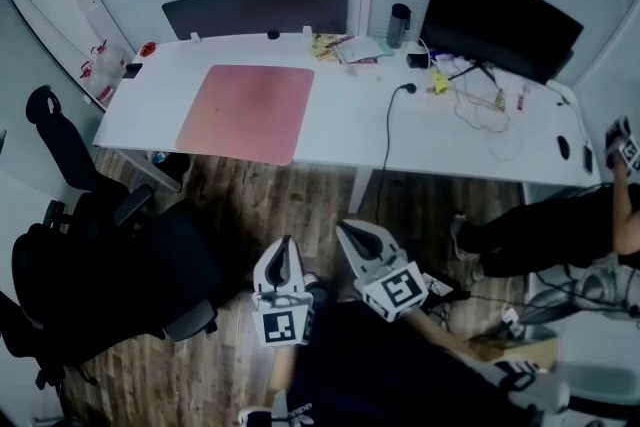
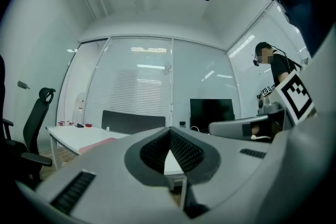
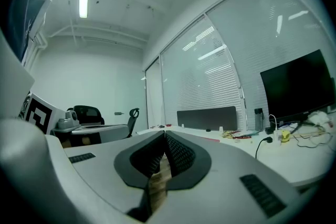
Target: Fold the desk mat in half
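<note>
The pink desk mat (image 1: 248, 112) lies flat and unfolded on the left half of the white tabletop (image 1: 350, 130). Its near edge runs along the tabletop's front edge, and it looks close to square, so no long axis stands out. No fold has been started.

Both tongs hang over the wood floor, well short of the tabletop. The mat lies ahead of them and off to the left, so the left tongs (image 1: 287, 243) are nearer to it than the right tongs (image 1: 347, 228). Each pair points level toward the desk with its tips pressed together and nothing between them.

My reading is that the approach comes first — the tongs must go forward and leftward to the mat's near edge, and open before any corner can be lifted.

Further right on the tabletop are a black cable (image 1: 390, 135), a tumbler (image 1: 399, 23) and a dark monitor (image 1: 497, 20), all well apart from the mat.
</note>
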{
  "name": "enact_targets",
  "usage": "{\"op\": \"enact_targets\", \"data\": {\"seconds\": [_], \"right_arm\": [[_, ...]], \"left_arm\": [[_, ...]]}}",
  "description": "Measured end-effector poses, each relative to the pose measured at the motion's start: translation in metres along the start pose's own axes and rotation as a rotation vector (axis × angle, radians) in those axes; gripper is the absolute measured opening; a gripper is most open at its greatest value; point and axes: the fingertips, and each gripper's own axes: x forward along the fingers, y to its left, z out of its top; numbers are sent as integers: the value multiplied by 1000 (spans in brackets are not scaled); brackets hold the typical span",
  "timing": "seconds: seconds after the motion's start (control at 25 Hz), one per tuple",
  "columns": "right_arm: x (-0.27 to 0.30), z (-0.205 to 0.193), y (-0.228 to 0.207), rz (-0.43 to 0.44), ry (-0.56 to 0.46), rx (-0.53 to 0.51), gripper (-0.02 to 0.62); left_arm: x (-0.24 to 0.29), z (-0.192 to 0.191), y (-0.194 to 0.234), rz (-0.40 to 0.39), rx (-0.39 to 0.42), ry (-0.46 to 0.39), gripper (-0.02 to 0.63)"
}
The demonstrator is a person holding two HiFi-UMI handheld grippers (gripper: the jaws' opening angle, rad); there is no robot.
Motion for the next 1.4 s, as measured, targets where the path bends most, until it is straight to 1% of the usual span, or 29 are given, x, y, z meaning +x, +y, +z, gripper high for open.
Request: {"op": "enact_targets", "data": {"seconds": [0.32,0.48,0.6,0.72,0.88,1.08,1.24,1.4], "right_arm": [[80,16,16,-30,31,-14,3],[104,9,12,-66,42,0,3],[116,2,12,-73,52,7,3],[126,-6,13,-71,57,18,3],[139,-8,14,-66,64,39,3],[151,-9,4,-55,67,49,3],[173,-21,-8,-4,80,35,3],[204,-20,-33,43,103,26,3]], "left_arm": [[37,18,76,-36,10,-4,2],[48,10,100,-53,2,9,2],[53,4,116,-56,-3,19,2],[56,-2,128,-51,-7,42,2],[60,-4,139,-39,-24,46,2],[78,-10,141,-38,-33,48,2],[100,-17,148,-14,-41,46,2],[134,-17,161,26,-45,60,2]]}}
